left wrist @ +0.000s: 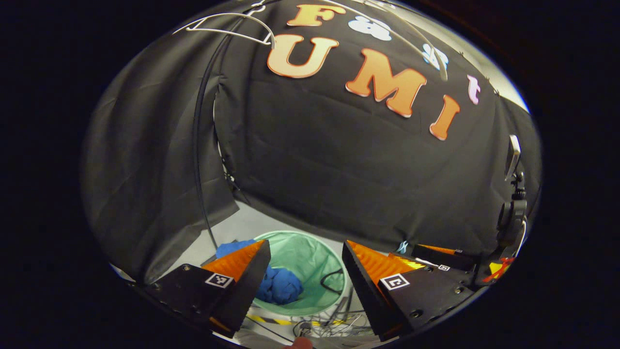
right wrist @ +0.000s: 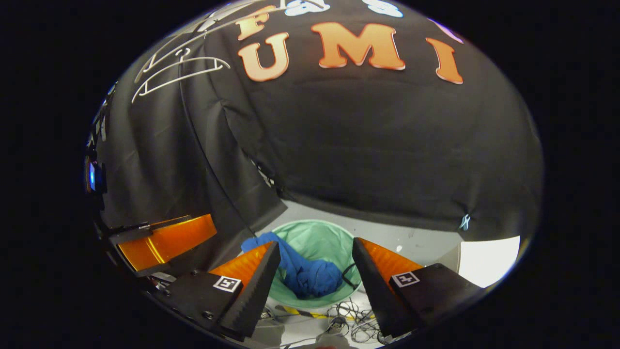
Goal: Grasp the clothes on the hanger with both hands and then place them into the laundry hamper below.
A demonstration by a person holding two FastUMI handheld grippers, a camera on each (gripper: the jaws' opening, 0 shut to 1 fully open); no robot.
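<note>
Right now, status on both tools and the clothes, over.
Left tool open, nothing held. Right tool open, nothing held. Blue clothes in green hamper, part draped over its rim. White hanger bare up top.

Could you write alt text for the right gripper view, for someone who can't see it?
Blue clothes lie in a green laundry hamper on the floor, one end draped over its rim. The open right gripper hangs above them, holding nothing. An empty white hanger hangs high on the left, and cables lie beside the hamper.
</note>
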